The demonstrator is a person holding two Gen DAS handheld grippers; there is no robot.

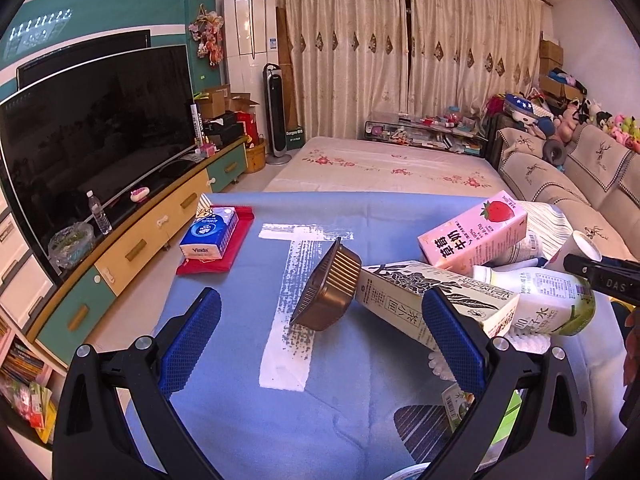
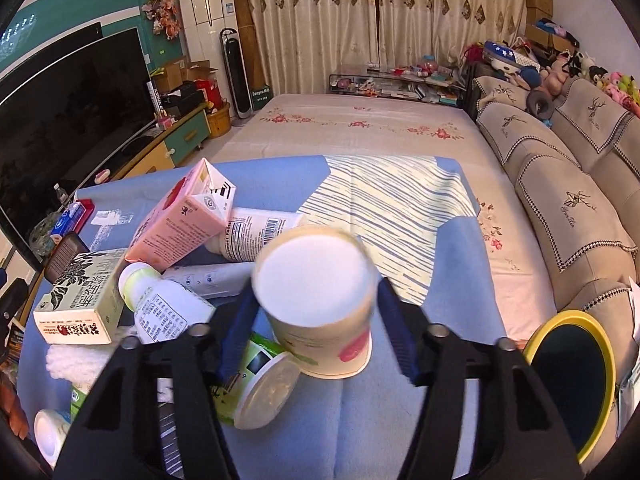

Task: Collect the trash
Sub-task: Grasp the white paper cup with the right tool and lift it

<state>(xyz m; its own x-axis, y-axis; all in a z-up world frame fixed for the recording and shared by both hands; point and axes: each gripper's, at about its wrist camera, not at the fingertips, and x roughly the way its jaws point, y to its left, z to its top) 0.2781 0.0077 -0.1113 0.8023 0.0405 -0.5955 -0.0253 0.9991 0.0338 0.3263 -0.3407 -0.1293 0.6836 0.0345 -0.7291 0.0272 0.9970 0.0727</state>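
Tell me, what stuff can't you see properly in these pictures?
- Paper cup, right wrist view: blurred, so whether the right gripper pads press it is unclear.
- Yellow-rimmed bin, right wrist view: cut off by the frame edge.
- Green-label bottle, left wrist view: partly hidden behind the tea carton.

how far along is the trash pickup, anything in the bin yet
Done: nothing that shows; the inside of the yellow-rimmed bin is too dark to check.
In hand: the right gripper brackets the paper cup; whether its pads press yet is unclear.
Left: the pink strawberry milk carton, tea carton, green-label bottle and brown tray lie on the blue cloth. The left gripper is open and empty.
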